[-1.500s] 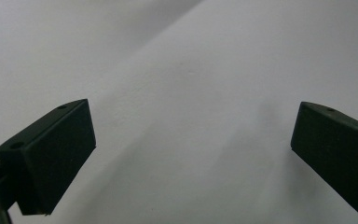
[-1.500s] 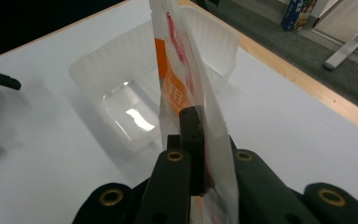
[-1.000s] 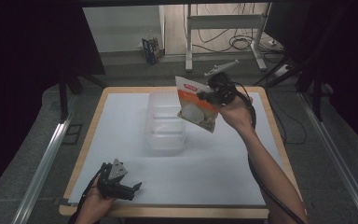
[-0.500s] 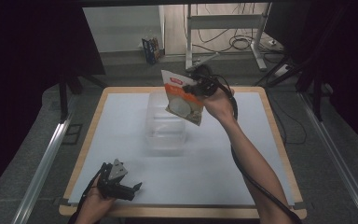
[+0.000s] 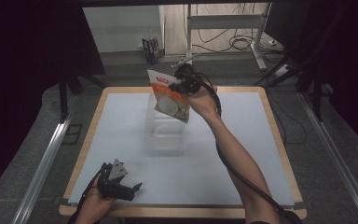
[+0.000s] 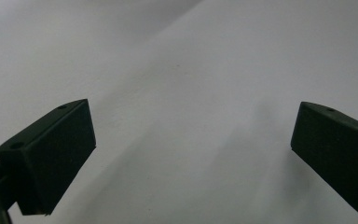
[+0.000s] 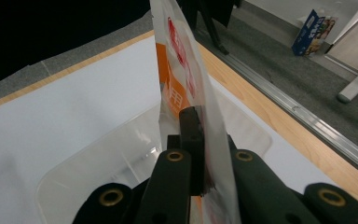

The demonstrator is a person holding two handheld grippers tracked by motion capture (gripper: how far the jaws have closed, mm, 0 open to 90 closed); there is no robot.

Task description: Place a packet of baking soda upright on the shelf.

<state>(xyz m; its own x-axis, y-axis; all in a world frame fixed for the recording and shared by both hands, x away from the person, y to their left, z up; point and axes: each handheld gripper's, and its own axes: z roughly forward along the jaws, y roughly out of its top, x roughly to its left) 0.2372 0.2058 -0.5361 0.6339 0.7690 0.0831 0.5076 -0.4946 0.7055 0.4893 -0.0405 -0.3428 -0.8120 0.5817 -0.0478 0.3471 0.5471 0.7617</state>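
Observation:
My right gripper (image 5: 179,83) is shut on the top edge of a white and orange snack bag (image 5: 170,98), which hangs tilted above a clear plastic bin (image 5: 167,133) near the middle of the white table. In the right gripper view the bag (image 7: 186,79) stands edge-on, pinched between the jaws of the right gripper (image 7: 204,154), with the clear bin (image 7: 98,168) open just below it. My left gripper (image 5: 131,189) rests low at the table's front left, held by a hand. In the left gripper view its jaws stand wide apart, the left gripper (image 6: 191,158) open over bare white tabletop.
The white table (image 5: 261,154) has a wooden rim (image 5: 279,140). Metal rails run along both sides on the floor. A small blue box (image 5: 151,49) stands on the floor behind the table, near desk legs and cables.
My right gripper has carried the bag leftward and slightly down, from right of the bin to above it. The left gripper has stayed put.

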